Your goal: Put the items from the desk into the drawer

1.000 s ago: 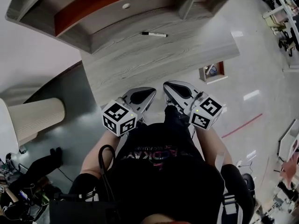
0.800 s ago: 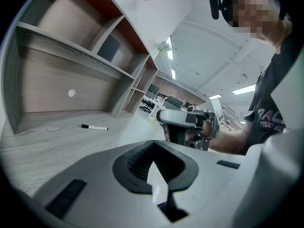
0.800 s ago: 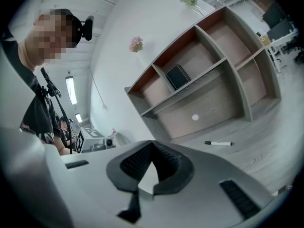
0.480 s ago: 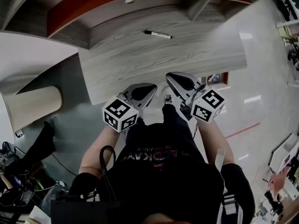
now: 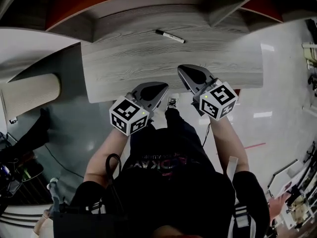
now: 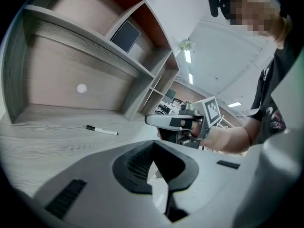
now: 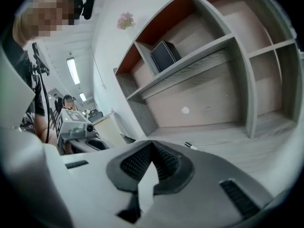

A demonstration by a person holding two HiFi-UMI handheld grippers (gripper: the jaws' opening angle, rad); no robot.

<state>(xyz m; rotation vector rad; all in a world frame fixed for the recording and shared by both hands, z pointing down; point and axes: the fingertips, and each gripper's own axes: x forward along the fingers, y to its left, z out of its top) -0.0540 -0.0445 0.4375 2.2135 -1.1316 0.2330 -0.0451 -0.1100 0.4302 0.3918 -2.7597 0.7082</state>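
marker [image 5: 170, 36] on desk [image 5: 148, 66], well beyond fingers [image 5: 148, 94], seemingly shut

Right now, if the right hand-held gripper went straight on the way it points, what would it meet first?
Probably the desk, on bare wood just short of the marker. The right hand-held gripper points low across its top; nothing else sits in line, though depth is unclear.
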